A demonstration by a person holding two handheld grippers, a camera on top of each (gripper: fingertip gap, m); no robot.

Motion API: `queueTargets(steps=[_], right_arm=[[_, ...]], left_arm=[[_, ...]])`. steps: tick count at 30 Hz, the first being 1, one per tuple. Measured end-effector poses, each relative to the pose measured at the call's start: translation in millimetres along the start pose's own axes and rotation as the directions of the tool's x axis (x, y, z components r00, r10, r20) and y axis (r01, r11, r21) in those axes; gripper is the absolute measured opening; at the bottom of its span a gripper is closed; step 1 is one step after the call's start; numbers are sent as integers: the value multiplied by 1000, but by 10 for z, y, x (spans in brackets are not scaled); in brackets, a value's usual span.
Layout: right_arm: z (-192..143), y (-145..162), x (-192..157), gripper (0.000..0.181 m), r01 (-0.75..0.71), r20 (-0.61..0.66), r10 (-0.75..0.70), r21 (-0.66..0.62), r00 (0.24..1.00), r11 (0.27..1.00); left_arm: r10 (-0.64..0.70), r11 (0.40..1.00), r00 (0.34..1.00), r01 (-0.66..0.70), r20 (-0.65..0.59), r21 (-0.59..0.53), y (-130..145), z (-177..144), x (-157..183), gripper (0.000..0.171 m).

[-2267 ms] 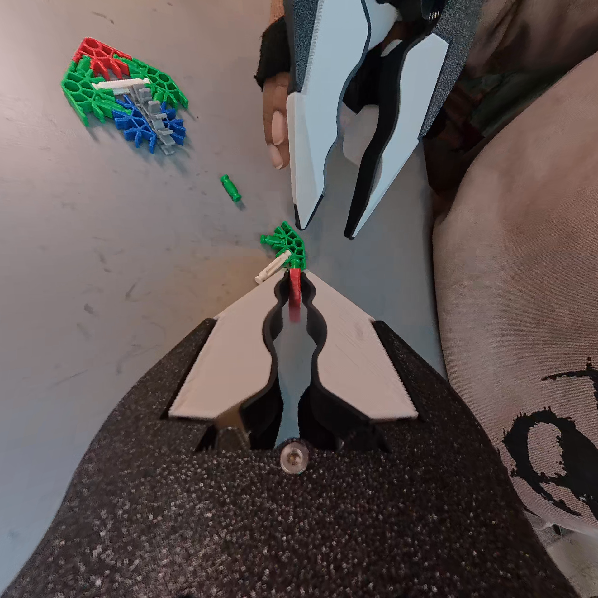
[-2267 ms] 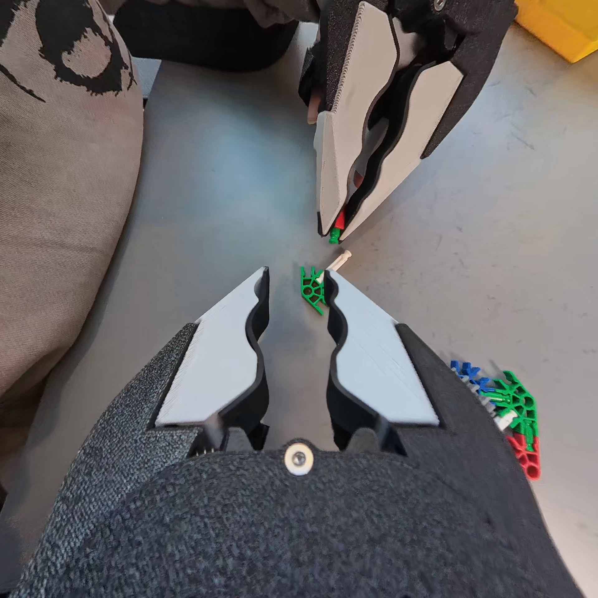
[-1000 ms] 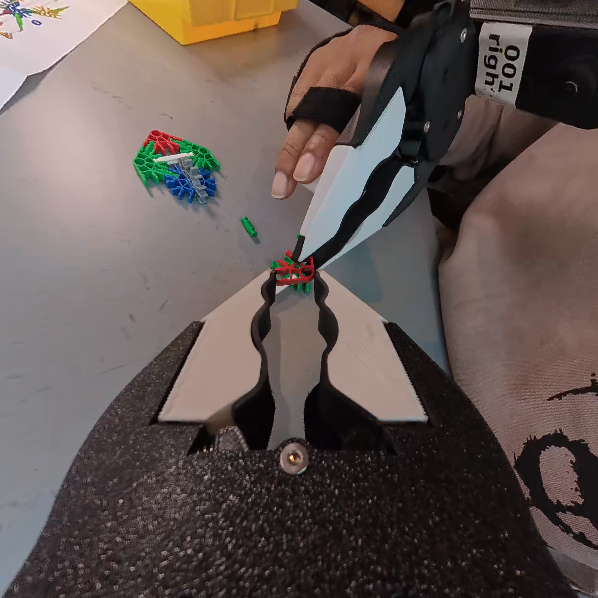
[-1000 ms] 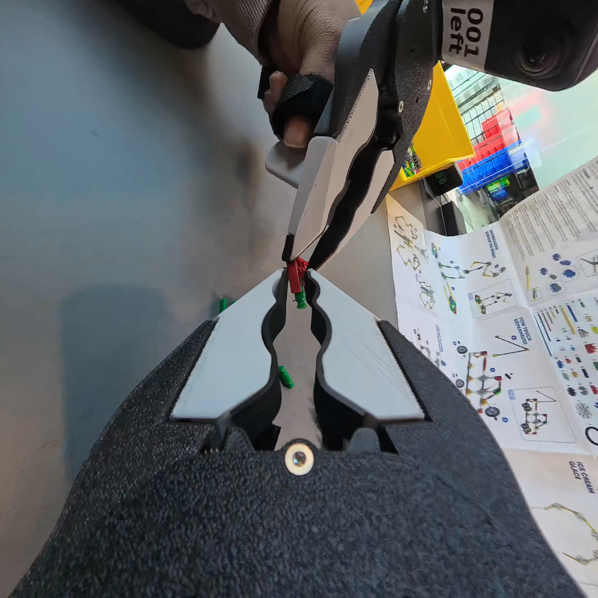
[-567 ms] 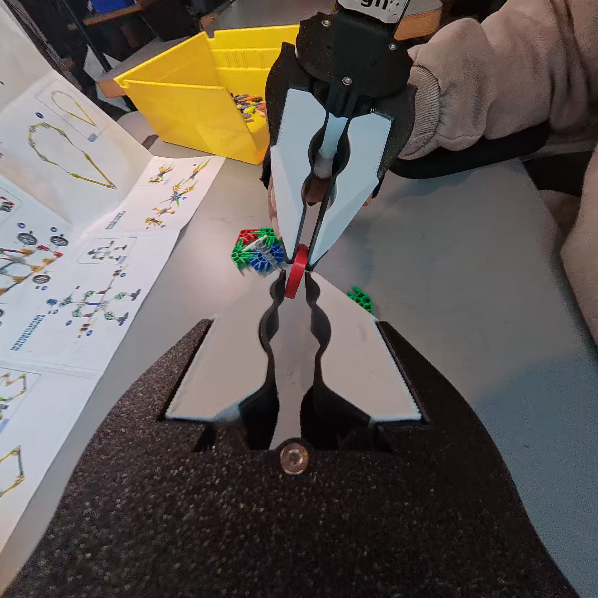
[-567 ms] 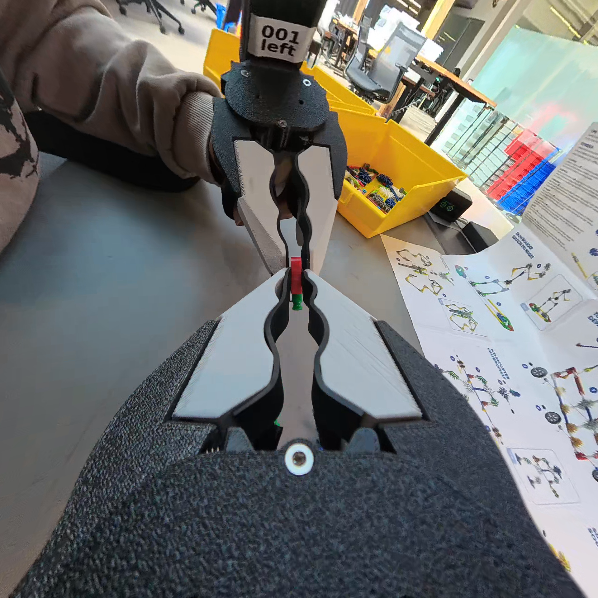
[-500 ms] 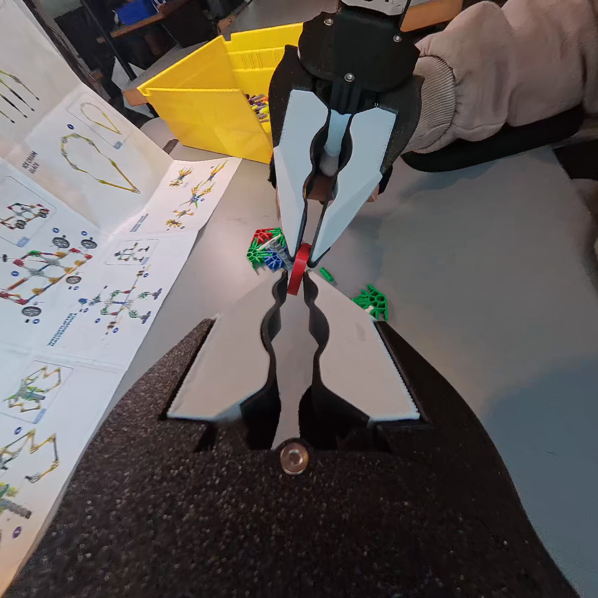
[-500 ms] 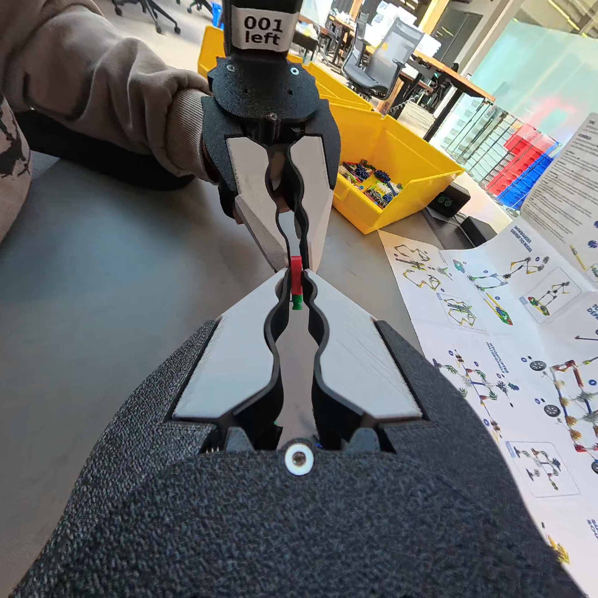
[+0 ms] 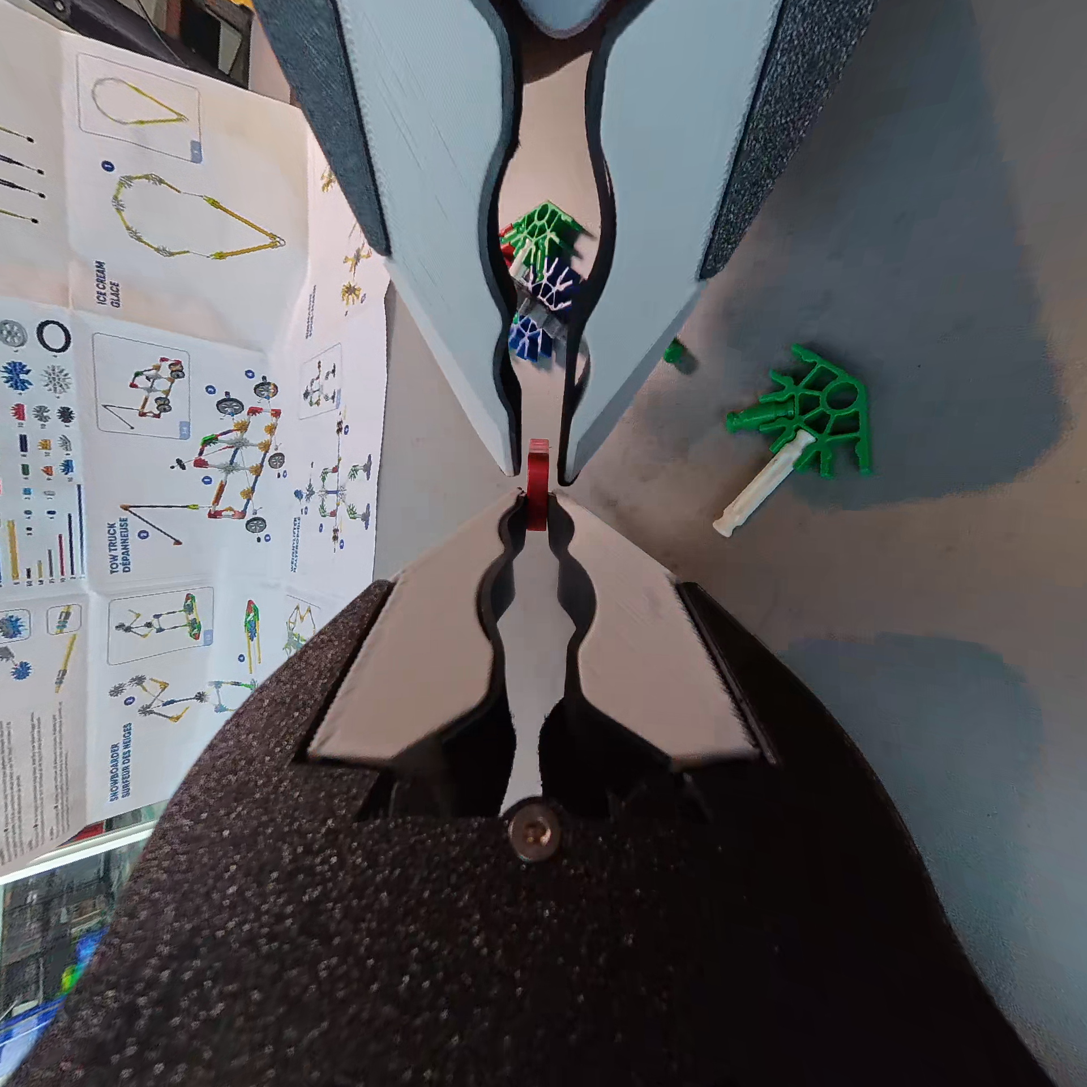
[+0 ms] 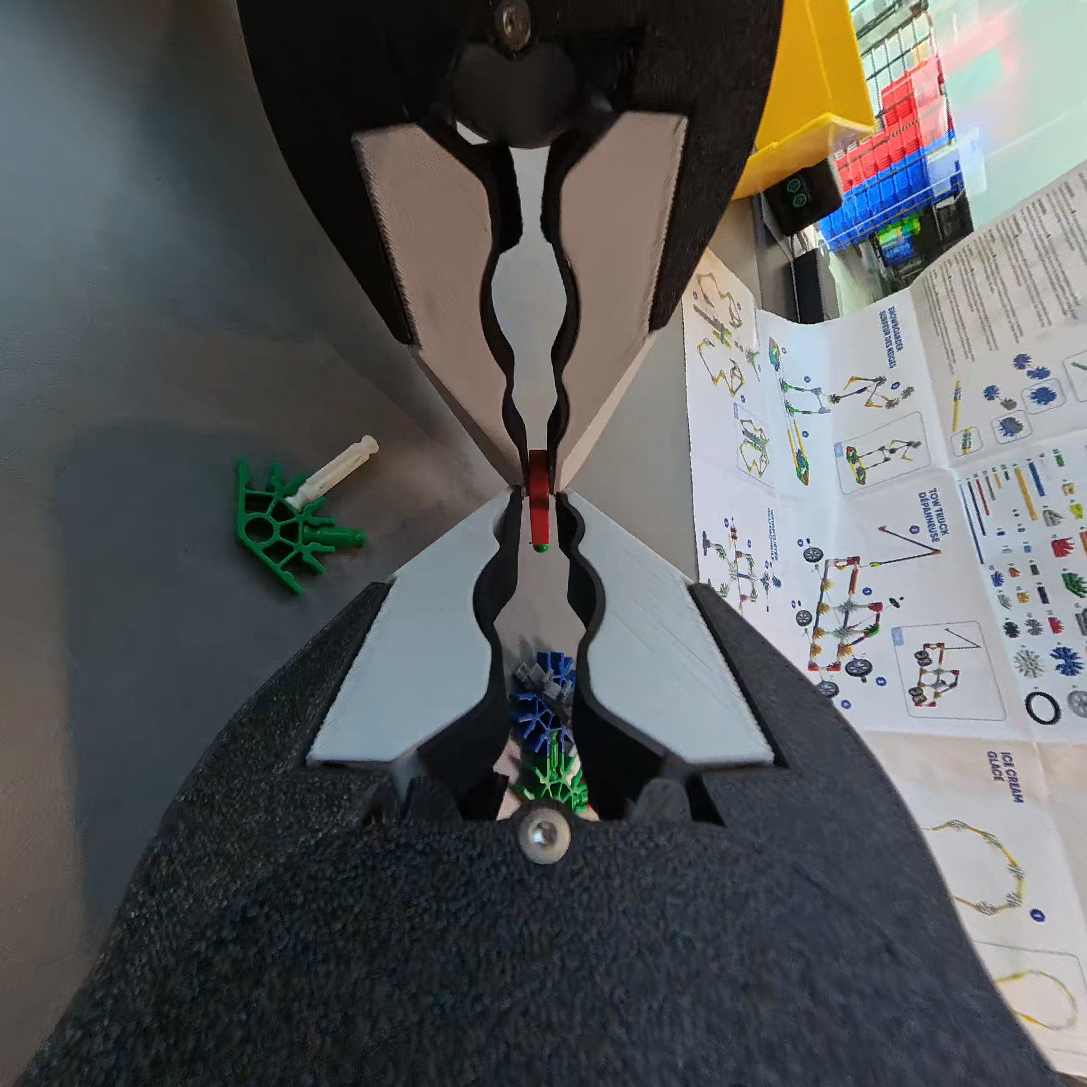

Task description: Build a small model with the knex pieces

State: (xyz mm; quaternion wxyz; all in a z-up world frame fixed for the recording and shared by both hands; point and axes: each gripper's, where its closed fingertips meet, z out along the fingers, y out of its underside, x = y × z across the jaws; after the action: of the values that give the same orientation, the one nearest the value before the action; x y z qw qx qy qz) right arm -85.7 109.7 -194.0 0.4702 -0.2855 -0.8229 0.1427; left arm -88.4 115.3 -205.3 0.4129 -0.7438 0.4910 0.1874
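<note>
The left tool (image 9: 536,500) and the right tool (image 10: 538,500) meet tip to tip above the grey tabletop (image 9: 882,588), both closed on the same small red connector (image 9: 537,485), seen edge-on. In the left wrist view the left tool's tips pinch the lower half of the red connector, and the right tool (image 9: 538,470), coming from the top of the frame, has its tips beside the upper half. In the right wrist view the right tool's tips press on the red connector (image 10: 539,500), with a bit of green rod (image 10: 541,547) showing at its near end.

To the right of the red connector in the left wrist view, a green fan-shaped connector (image 9: 823,412) lies flat on the tabletop with a white rod (image 9: 759,494) and a short green rod stuck in it. Beyond the red connector, behind the right tool's fingers, lies a cluster of green, blue and grey pieces (image 9: 541,282). A printed instruction sheet (image 9: 176,412) covers the tabletop to the left of the red connector. In the right wrist view a yellow bin (image 10: 817,88) stands beyond that sheet.
</note>
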Motion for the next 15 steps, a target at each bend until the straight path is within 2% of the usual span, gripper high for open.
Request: queueTargets(steps=[4, 15], right_arm=[[35, 24, -38, 5, 80, -13, -81, -41, 997, 996], [18, 53, -107, 5, -36, 63, 37, -5, 997, 999]], left_arm=[[41, 998, 999, -41, 9, -42, 38, 18, 37, 5], [-11, 999, 999, 12, -32, 45, 8, -28, 115, 5]])
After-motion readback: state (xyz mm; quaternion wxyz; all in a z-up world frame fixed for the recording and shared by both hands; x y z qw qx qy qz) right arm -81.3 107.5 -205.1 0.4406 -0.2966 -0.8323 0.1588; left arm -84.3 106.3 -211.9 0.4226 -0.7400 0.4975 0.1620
